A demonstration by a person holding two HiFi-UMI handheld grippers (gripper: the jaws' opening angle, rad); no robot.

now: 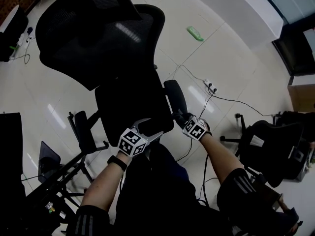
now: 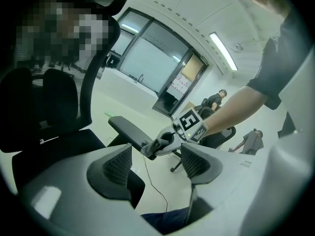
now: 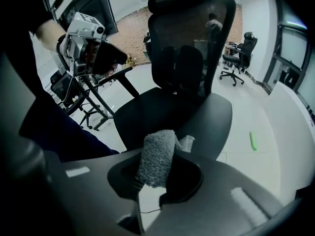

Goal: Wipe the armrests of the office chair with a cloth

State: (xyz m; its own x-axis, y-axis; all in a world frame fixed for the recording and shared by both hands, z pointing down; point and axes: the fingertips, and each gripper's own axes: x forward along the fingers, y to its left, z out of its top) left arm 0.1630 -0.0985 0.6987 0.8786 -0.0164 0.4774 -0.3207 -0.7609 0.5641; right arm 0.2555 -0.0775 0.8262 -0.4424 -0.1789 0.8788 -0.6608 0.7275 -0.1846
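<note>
The black office chair [image 1: 128, 102] stands in front of me, its backrest [image 1: 93, 28] tipped away. In the head view my right gripper [image 1: 183, 118] sits at the near end of the chair's right armrest [image 1: 175, 95]. It is shut on a grey cloth [image 3: 157, 156], which rests against the armrest pad [image 3: 209, 122]. The left gripper view shows that cloth [image 2: 151, 146] at the end of the armrest [image 2: 127, 128]. My left gripper [image 1: 147, 128] hovers over the front edge of the seat, open and holding nothing [image 2: 157, 166]. The left armrest [image 1: 81, 126] is untouched.
A power strip [image 1: 210, 86] with trailing cables lies on the tiled floor right of the chair, and a green object [image 1: 195, 33] lies further off. Another black chair [image 1: 268, 146] stands at the right. Black frame legs [image 1: 59, 173] crowd the lower left. A white counter [image 1: 251, 9] runs along the back.
</note>
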